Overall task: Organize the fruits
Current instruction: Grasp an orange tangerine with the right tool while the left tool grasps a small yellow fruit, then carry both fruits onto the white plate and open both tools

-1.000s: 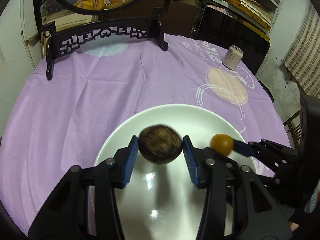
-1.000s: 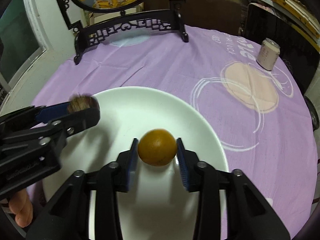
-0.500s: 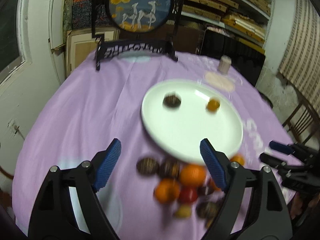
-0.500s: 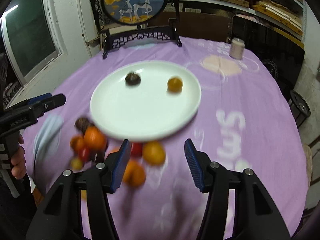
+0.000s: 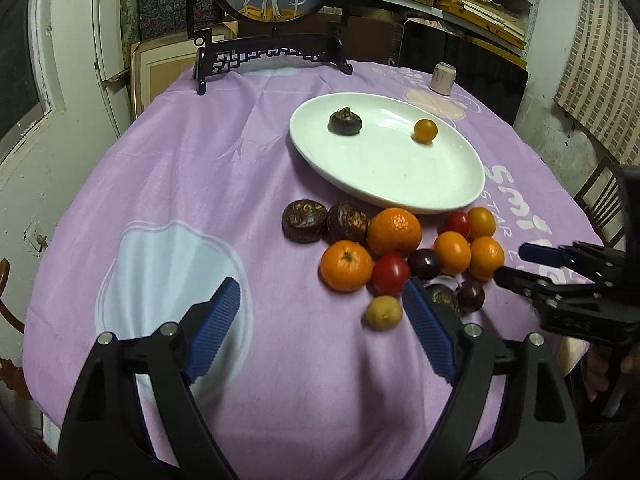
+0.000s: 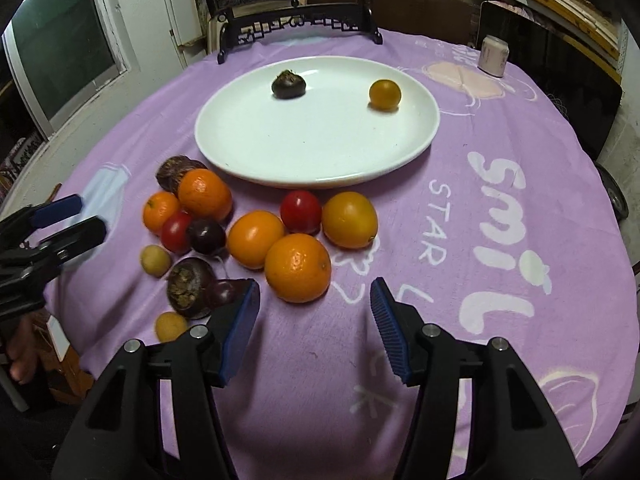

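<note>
Both the left claw [image 5: 320,328] and the right claw [image 6: 314,330] hang spread apart and empty above the purple-clothed desk [image 6: 500,280]. A mangosteen [image 6: 289,85] and a small orange fruit [image 6: 385,95] sit well apart on the white plate [image 6: 320,148]; the remaining fruit pile [image 6: 256,236] lies just beside the plate's near rim.
</note>
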